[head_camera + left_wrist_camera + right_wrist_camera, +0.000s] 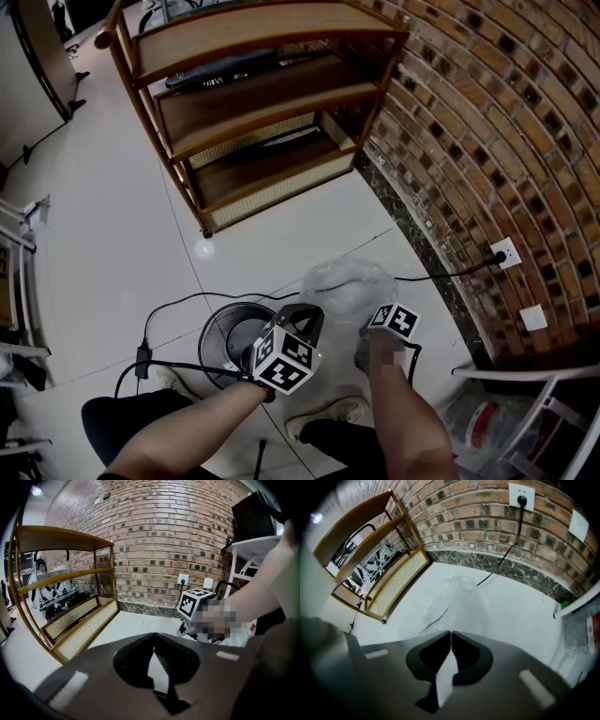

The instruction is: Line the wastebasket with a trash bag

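The wastebasket (216, 330) stands on the floor (112, 234) with no liner in it yet. The trash bag (349, 281) lies crumpled just beside the wastebasket, on the side toward the brick wall (487, 112). The left gripper (153, 648) hangs over the wastebasket's rim, its fingers pressed together on nothing visible, probably ready to steady it. The right gripper (451, 633) tips steeply down at the bag's near edge, fingers also together. Whether they pinch the thin film I cannot tell, though a pick-up seems the aim.

Trash bag (349, 283) right of wastebasket (212, 330), shelf (253, 105) behind
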{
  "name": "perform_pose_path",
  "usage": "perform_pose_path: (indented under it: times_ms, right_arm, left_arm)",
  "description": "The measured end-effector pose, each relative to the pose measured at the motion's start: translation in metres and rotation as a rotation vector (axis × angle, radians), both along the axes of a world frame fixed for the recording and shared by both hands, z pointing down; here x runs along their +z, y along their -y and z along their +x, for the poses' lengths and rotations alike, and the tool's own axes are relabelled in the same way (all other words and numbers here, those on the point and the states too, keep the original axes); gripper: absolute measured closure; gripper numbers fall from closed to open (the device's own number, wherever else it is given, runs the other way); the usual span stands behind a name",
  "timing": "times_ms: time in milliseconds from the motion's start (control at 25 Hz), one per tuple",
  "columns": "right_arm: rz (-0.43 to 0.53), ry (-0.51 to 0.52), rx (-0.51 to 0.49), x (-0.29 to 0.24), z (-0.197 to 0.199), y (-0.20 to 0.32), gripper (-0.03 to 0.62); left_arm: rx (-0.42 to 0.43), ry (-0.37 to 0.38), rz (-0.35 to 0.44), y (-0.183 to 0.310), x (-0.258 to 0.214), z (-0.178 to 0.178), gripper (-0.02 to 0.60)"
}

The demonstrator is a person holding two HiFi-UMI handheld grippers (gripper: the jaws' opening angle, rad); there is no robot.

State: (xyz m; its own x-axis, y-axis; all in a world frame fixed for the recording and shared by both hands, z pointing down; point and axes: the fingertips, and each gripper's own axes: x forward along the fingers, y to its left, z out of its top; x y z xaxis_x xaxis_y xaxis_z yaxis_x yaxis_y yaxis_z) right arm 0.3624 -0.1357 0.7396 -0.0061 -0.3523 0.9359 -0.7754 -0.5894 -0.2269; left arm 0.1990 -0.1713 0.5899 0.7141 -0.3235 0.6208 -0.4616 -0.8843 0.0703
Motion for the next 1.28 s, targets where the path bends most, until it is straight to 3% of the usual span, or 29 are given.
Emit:
perform_pose_path:
  times_ms: [600,840,1040,1280]
  right_arm:
    - [0.11,-0.066,-0.074,-0.066,-0.005,-0.008,0.592]
    - [0.19,-0.086,-0.1,-0.108,-0.01,-0.013,0.592]
    - [0.28,-0.085,-0.125,-0.149,-0.021,-0.019,0.592]
    - [0.394,-0.091,-0.175,-0.203,-0.036,-0.025,0.592]
  left_arm:
    - [-0.059,-0.04,-0.007,-0.008,-0.031,-0.018,0.577]
    - [-0.103,-0.08,-0.049,-0.012,-0.046,-0.024,0.577]
    - [-0.13,-0.11,-0.148,-0.019,-0.055,-0.03,0.575]
    - [-0.234,-0.186,-0.387,-0.026,-0.046,-0.039,0.511]
